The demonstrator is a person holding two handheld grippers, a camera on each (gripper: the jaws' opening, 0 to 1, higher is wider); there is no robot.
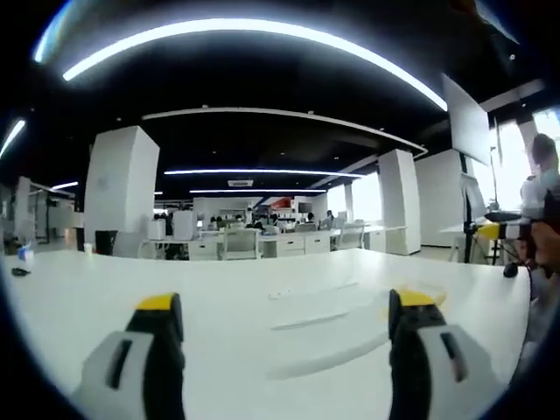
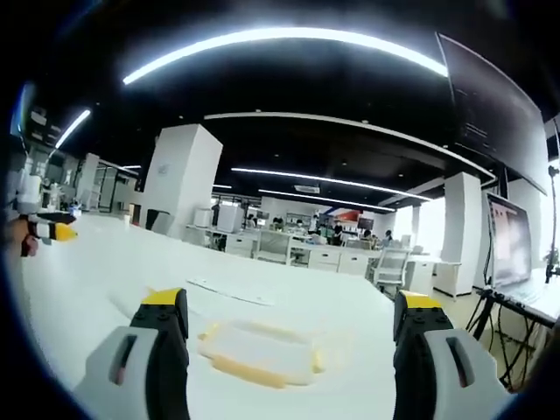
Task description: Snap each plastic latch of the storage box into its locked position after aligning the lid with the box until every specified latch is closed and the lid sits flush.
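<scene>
A clear plastic storage box (image 2: 259, 352) with yellow latches along its edges lies on the white table (image 2: 114, 262), low between my right gripper's jaws. Beyond it lies a flat clear lid (image 2: 229, 291). My right gripper (image 2: 290, 304) is open, a little short of the box, holding nothing. My left gripper (image 1: 289, 304) is open too, over bare table (image 1: 105, 280), with faint clear plastic outlines (image 1: 313, 292) ahead of it. A pale yellow bit (image 1: 437, 296) peeks out behind its right jaw. Each gripper appears at the edge of the other's view: the right gripper (image 1: 490, 230) and the left gripper (image 2: 51, 231).
A person (image 1: 541, 188) stands at the far right of the left gripper view. A monitor on a stand (image 2: 512, 245) and a large dark screen (image 2: 490, 105) are at the table's right. Office desks and chairs (image 2: 289, 249) fill the background, with white pillars (image 1: 122, 188).
</scene>
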